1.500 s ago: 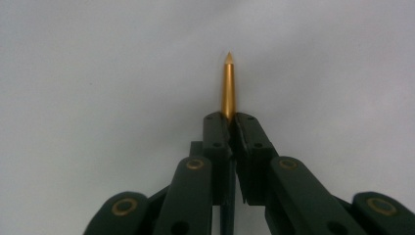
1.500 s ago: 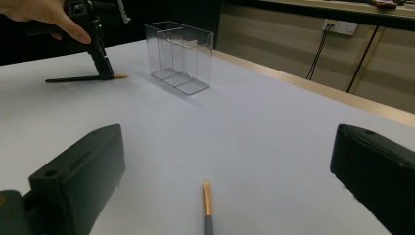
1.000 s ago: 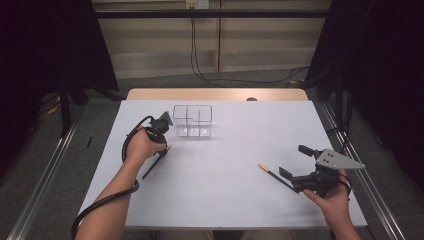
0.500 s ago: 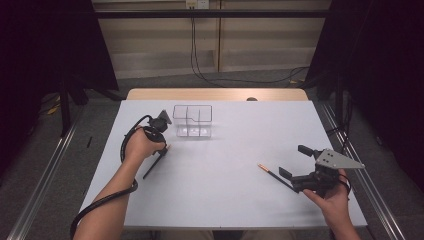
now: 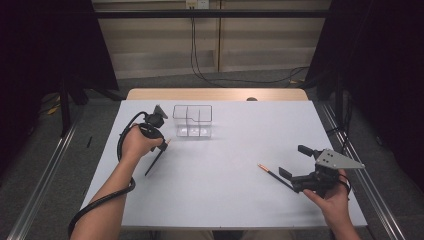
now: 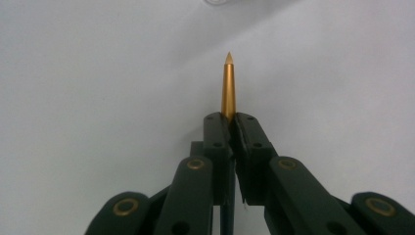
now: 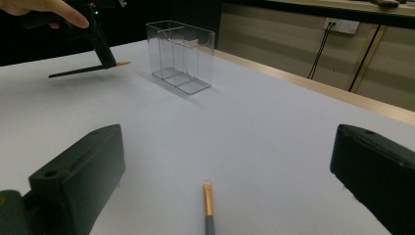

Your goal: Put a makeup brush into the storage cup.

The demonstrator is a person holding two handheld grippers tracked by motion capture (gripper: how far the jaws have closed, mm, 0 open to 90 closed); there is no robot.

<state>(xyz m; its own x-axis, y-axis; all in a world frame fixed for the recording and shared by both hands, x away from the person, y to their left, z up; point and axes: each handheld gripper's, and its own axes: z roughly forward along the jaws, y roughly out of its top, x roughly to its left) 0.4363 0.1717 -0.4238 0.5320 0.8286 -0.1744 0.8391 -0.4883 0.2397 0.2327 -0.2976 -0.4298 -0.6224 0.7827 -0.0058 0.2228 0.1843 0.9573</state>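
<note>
Left gripper (image 5: 161, 141) clamped on pen (image 5: 156, 159) beside clear organizer (image 5: 193, 120) — gold tip forward. Right gripper (image 5: 292, 161) wide open, holding nothing — second pen (image 5: 274, 175) on desk (image 5: 235, 195) between jaws.

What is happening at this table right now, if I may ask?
A person works with two hand-held grippers. The left gripper is shut on a gold-tipped pen, held near a clear divided organizer. The right gripper is open, its jaws on either side of a second pen lying on the white table.
</note>
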